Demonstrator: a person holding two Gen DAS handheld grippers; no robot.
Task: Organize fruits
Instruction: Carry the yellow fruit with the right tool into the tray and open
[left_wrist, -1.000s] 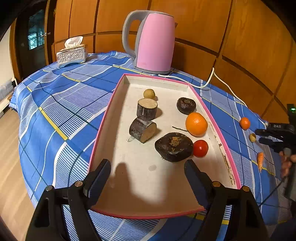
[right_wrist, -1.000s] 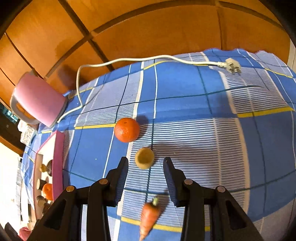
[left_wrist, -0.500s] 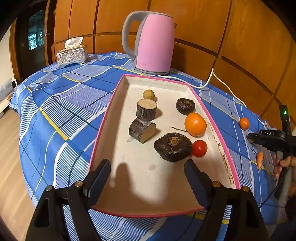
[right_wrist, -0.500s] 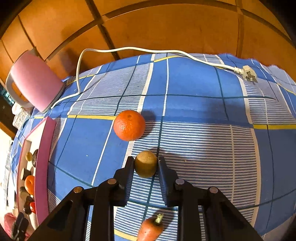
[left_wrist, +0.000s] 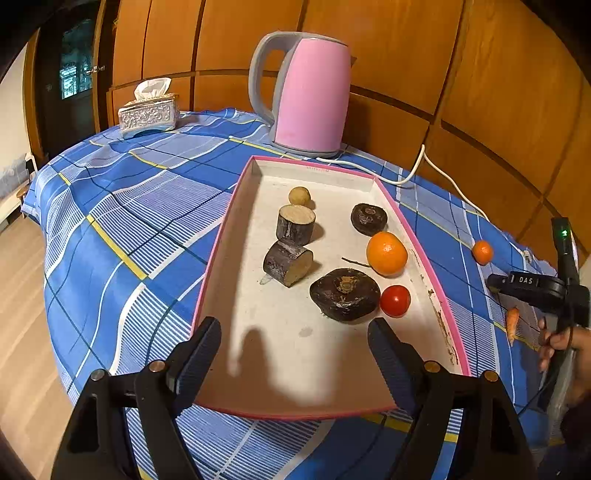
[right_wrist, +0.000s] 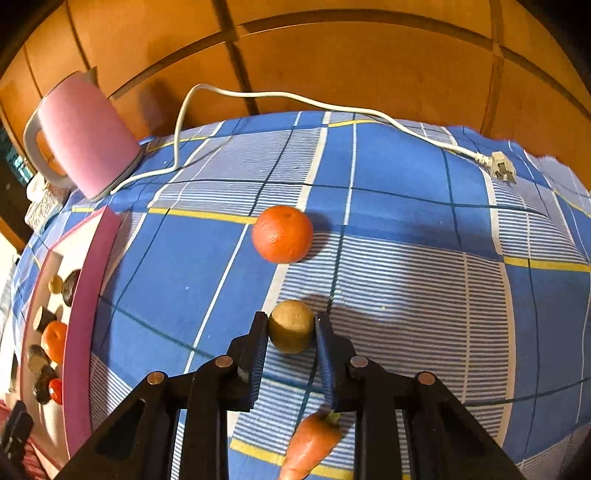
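My right gripper (right_wrist: 291, 328) is shut on a small tan round fruit (right_wrist: 291, 325) and holds it just above the blue checked cloth. An orange (right_wrist: 282, 233) lies beyond it and a small carrot (right_wrist: 310, 445) lies under the gripper. My left gripper (left_wrist: 294, 350) is open and empty over the near end of the pink-rimmed tray (left_wrist: 439, 306). The tray holds an orange (left_wrist: 386, 253), a red tomato (left_wrist: 395, 301), two dark round pieces (left_wrist: 345, 293), two log pieces (left_wrist: 295, 224) and a small tan fruit (left_wrist: 299, 195). The right gripper also shows in the left wrist view (left_wrist: 493, 282).
A pink kettle (left_wrist: 310, 96) stands behind the tray, its white cord (right_wrist: 295, 98) running across the cloth to a plug (right_wrist: 500, 170). A tissue box (left_wrist: 148, 113) sits at the back left. Wood panelling is behind the table.
My right gripper closed on the small tan fruit and has lifted it slightly off the cloth, moving a little toward the tray. The left gripper has stayed still.
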